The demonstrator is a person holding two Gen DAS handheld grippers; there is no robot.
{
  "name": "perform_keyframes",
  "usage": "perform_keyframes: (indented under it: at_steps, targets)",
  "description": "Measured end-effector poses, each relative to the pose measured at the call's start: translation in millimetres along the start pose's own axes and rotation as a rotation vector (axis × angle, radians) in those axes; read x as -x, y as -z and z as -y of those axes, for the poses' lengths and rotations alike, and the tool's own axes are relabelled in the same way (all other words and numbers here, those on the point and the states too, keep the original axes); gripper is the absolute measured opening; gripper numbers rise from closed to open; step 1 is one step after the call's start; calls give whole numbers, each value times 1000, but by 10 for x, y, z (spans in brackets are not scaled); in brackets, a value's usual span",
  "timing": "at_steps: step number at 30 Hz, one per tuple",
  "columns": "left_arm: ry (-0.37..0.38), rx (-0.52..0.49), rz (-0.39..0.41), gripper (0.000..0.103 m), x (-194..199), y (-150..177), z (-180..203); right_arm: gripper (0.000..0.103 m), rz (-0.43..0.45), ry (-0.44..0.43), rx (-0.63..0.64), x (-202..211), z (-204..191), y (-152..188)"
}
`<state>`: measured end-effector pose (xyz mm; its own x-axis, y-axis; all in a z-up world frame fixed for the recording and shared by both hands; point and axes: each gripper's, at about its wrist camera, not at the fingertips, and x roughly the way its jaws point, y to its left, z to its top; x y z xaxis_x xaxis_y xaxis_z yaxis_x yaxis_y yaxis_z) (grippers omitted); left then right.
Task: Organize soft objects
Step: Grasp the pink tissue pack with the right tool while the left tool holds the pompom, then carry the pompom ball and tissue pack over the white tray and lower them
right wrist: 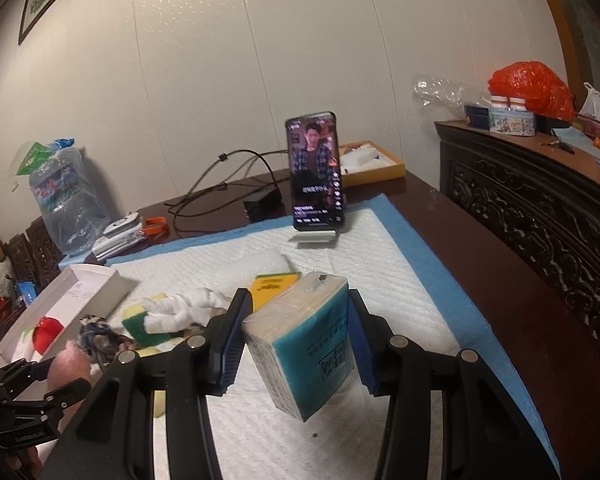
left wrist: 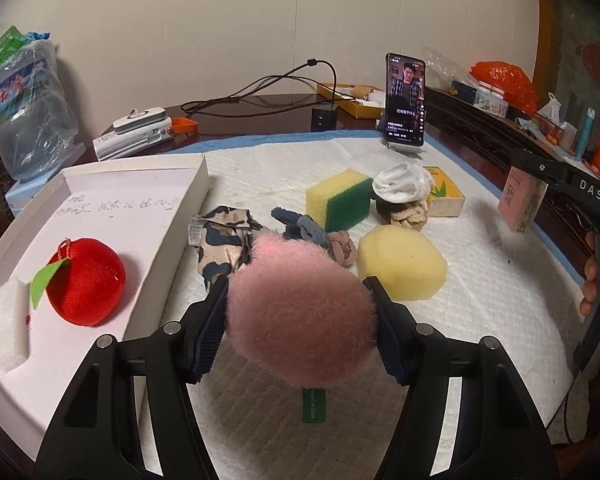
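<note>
My left gripper [left wrist: 298,284] is shut on a fuzzy pink plush ball [left wrist: 300,312], held just above the white pad; a green label hangs under it. To its left, an open white box [left wrist: 100,184] holds a red plush apple [left wrist: 86,280]. My right gripper [right wrist: 298,296] is shut on a wrapped tissue pack [right wrist: 308,344], lifted off the pad and tilted. In the left wrist view that pack [left wrist: 522,200] hangs at the far right. The right wrist view shows the pink ball [right wrist: 68,364] at the lower left.
Loose on the pad [left wrist: 284,168] lie a yellow-green sponge [left wrist: 338,198], a pale yellow sponge [left wrist: 402,262], a white sock [left wrist: 400,184], a patterned cloth [left wrist: 224,240], a grey scrunchie [left wrist: 300,228], knotted rope [left wrist: 342,246] and a yellow pack [left wrist: 446,196]. A phone [left wrist: 405,100] stands behind them.
</note>
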<state>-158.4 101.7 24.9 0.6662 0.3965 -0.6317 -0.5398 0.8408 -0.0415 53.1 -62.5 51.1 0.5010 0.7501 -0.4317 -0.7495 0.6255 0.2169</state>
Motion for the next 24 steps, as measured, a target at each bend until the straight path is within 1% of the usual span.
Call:
perform_keyframes:
  at_steps: [3,9,24]
  targets:
    - [-15,6,18,66,61,-28,-36,47,20,-31,7,90,-78,-59]
    - [-26,21,26,66,111,-13,-89,47,13,-80,21,120,-223,-61]
    - [-39,30,40,66,182,25,-131,47,12,-112,45,175,-336,-77]
